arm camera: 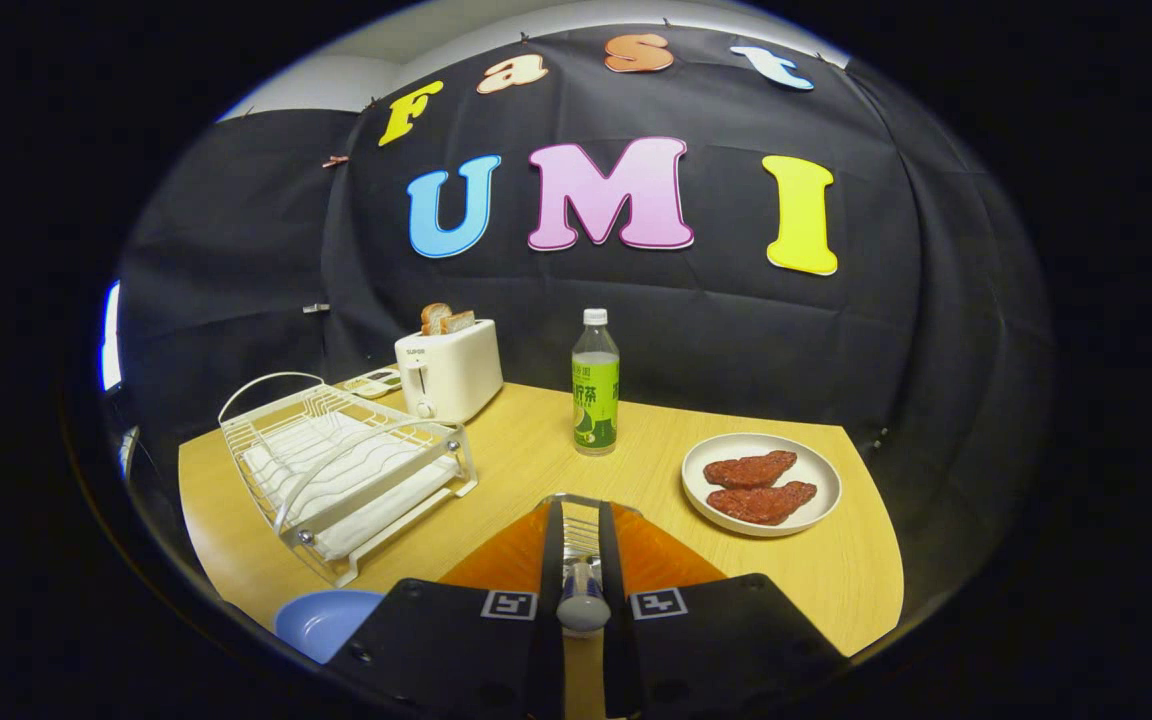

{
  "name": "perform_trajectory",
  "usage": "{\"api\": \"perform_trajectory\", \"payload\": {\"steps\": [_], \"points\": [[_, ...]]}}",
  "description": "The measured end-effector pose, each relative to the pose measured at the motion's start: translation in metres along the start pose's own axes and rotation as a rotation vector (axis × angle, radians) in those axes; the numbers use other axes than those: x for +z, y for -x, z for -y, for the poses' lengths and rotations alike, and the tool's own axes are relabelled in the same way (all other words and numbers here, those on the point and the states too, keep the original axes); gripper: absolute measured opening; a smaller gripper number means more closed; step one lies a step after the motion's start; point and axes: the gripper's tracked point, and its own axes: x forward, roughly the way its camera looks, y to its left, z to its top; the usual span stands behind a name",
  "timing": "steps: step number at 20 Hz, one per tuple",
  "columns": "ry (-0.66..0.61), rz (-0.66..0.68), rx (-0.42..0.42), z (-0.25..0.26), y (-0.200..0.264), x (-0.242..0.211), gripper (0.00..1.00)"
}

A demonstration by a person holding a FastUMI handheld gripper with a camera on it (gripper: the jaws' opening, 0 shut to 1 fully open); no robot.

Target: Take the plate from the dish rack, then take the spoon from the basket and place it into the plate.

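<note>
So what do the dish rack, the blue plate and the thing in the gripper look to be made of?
Dish rack: white coated wire, going by its thin bars, with a white tray beneath. Blue plate: probably plastic, smooth with a soft sheen. The gripper is shut on the spoon; its handle looks like shiny grey metal, though plastic is possible.

A wooden counter (536,450) is carrying a white dish rack (346,470), a white toaster (449,372) behind it, a green-labelled bottle (596,385) standing upright, a white plate (762,484) holding two reddish-brown pieces, and a blue plate (321,620) sitting at the near edge.
</note>
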Motion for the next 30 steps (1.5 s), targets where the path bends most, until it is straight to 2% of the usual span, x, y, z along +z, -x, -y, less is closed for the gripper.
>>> {"api": "perform_trajectory", "payload": {"steps": [8, 11, 16, 18, 22, 26, 30], "points": [[-0.005, 0.035, 0.051, -0.014, 0.029, 0.057, 0.19], [-0.029, 0.02, 0.114, -0.038, 0.048, 0.063, 0.19], [0.023, 0.01, 0.188, -0.071, 0.074, 0.061, 0.19], [0.047, 0.044, 0.182, -0.069, 0.079, 0.07, 0.19], [-0.03, 0.002, 0.241, -0.098, 0.087, 0.059, 0.19], [-0.012, -0.033, 0.333, -0.137, 0.085, 0.033, 0.19], [0.033, -0.08, 0.382, -0.168, 0.067, 0.001, 0.19]]}}
